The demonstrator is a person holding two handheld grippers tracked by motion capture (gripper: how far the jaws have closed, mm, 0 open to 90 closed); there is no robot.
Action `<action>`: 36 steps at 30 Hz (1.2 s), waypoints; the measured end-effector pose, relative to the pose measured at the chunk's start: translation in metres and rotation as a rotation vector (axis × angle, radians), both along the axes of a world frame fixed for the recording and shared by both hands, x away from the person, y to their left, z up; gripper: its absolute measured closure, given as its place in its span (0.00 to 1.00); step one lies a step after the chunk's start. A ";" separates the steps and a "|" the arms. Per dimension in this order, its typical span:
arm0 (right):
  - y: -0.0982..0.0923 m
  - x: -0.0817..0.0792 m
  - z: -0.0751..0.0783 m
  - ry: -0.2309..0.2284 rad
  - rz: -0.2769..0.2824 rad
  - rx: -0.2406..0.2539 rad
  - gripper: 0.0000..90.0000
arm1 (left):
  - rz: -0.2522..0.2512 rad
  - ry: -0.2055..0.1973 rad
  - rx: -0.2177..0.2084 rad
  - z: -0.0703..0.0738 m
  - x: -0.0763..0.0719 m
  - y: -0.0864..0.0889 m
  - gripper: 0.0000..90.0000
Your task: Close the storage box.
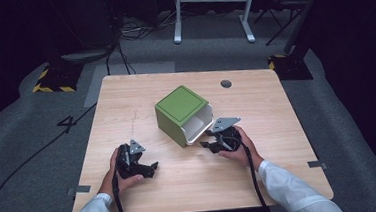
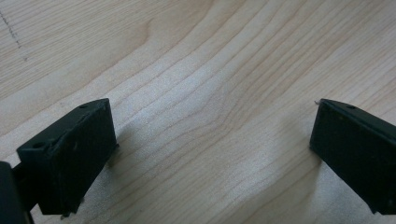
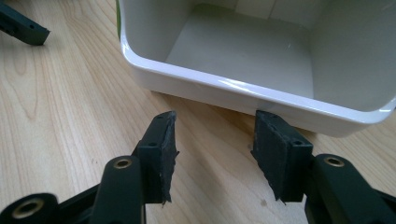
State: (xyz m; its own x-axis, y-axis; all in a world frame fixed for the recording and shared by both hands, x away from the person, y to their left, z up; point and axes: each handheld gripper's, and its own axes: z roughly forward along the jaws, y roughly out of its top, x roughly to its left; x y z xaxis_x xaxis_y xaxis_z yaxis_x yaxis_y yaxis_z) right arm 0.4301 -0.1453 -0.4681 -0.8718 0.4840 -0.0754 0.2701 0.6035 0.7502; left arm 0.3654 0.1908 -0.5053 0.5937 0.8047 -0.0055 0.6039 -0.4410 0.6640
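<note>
1. Box (image 1: 184, 114), green outside and white inside, lies on its side mid-surface (image 1: 126, 105), opening toward the near right.
2. Right gripper (image 3: 215, 140): fingers apart, just before its rim, perhaps touching.
3. Left gripper (image 2: 210, 149): fingers wide apart, near left.

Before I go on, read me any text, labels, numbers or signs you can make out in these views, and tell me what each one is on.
"4" — a large dark numeral marked on the grey floor left of the table, in the high view.
No lettering shows on the green box, its white inside, the left gripper or the right gripper.
The yellow-and-black striped stand base carries hazard stripes, no words.
</note>
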 end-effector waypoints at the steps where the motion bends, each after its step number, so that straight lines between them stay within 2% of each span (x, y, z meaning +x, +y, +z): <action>1: 0.001 0.000 0.000 -0.003 0.001 0.002 0.55 | 0.000 0.000 0.000 0.000 0.000 0.000 0.01; 11: 0.011 0.006 0.000 -0.010 -0.011 -0.003 0.55 | 0.002 0.000 -0.003 0.000 0.000 0.000 0.01; 21: 0.010 0.006 0.001 -0.017 -0.005 -0.005 0.53 | 0.003 0.001 -0.004 0.000 0.000 0.000 0.01; 36: 0.006 0.003 0.005 -0.031 0.015 -0.044 0.49 | -0.001 0.001 -0.003 0.000 0.000 0.000 0.01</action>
State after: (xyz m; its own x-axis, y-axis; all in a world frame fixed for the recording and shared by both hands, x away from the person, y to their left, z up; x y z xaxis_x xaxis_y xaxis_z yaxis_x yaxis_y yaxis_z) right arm 0.4334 -0.1389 -0.4635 -0.8758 0.4667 -0.1233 0.2381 0.6398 0.7307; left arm 0.3650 0.1907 -0.5054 0.5942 0.8043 -0.0088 0.6045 -0.4393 0.6645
